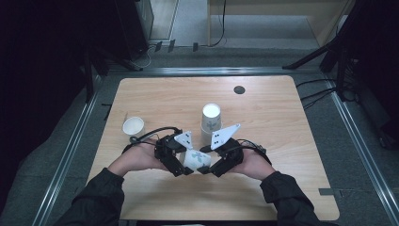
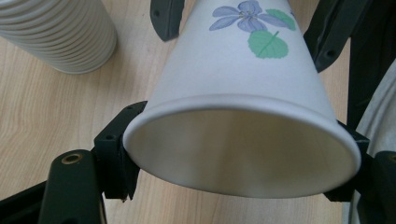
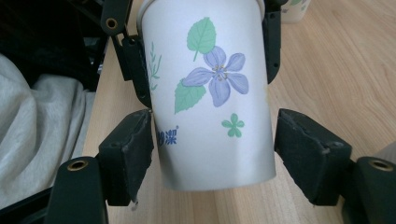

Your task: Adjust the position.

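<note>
Fingers of the left gripper pinch the flowered paper cup at its rim, low centre of the high view; the right gripper straddles its base, one pad touching, the other just clear. Squeezing harder could crumple it, or uneven contact could twist it loose.

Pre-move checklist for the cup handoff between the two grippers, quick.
1. Left gripper clamped on flowered cup at the rim end: ok, jaws press both sides.
2. Right gripper around the base end: ok.
3. Right pads seated: not ok, one pad stands apart from the wall.
4. Cup undented: ok, rim looks round.
5. Cup stack apart from the held cup: ok.
6. Single cup apart from both hands: ok.
</note>
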A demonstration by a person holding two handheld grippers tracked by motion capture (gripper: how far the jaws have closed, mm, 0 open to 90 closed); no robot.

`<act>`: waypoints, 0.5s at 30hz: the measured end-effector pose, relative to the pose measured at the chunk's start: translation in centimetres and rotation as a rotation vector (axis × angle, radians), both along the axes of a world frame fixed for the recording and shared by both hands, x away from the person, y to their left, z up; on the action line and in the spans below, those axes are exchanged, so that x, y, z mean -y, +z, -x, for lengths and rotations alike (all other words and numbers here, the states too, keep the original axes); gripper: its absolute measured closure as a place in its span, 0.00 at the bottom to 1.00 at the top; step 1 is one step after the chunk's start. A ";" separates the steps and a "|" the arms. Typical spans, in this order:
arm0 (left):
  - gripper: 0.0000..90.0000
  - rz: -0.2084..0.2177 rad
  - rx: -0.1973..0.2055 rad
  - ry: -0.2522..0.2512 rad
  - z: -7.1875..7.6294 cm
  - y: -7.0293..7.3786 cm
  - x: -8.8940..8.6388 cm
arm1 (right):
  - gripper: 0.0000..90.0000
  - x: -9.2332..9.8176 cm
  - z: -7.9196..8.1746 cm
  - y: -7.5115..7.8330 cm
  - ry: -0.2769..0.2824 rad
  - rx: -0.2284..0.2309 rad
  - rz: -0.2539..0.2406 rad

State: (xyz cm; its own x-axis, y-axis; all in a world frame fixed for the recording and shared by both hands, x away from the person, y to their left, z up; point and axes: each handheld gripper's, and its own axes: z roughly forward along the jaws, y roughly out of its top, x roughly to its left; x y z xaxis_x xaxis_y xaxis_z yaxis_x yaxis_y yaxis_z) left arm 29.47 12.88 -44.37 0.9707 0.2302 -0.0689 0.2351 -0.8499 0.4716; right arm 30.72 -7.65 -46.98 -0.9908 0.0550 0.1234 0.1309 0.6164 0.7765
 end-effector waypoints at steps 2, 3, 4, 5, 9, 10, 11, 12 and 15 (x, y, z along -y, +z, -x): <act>0.26 -0.002 -0.001 -0.001 0.0 0.0 0.1 | 0.33 -0.1 0.1 -0.1 0.005 0.010 0.012; 0.26 -0.007 0.002 -0.001 0.0 0.0 0.1 | 0.34 -0.2 0.1 -0.2 0.009 0.005 0.019; 0.26 -0.009 0.006 0.000 0.0 0.0 0.1 | 0.35 -0.2 0.1 -0.2 0.010 0.015 0.023; 0.26 -0.010 0.003 0.004 0.0 -0.1 0.2 | 0.36 -0.2 0.2 -0.2 0.011 0.021 0.028; 0.26 -0.013 0.002 -0.003 0.1 -0.2 0.2 | 0.38 -0.4 0.3 -0.2 0.020 0.023 0.043; 0.26 -0.014 0.004 -0.006 0.1 -0.3 0.2 | 0.38 -0.4 0.3 -0.2 0.024 0.030 0.044; 0.26 -0.011 0.005 -0.007 0.1 -0.3 0.1 | 0.38 -0.4 0.4 -0.2 0.022 0.037 0.046; 0.26 -0.001 0.001 -0.008 0.1 -0.3 0.1 | 0.38 -0.4 0.4 -0.2 0.023 0.038 0.048; 0.24 0.015 0.009 -0.013 0.0 -0.2 -0.1 | 0.39 -0.3 0.3 0.0 0.029 0.045 0.036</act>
State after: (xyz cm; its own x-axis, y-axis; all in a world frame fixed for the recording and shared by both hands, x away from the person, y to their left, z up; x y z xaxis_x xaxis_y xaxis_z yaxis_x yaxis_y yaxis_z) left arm 29.51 13.00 -44.54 0.9742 0.2165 -0.0631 0.2195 -0.8459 0.4861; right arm 30.39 -7.37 -47.02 -0.9966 0.0301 0.0769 0.0781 0.6468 0.7586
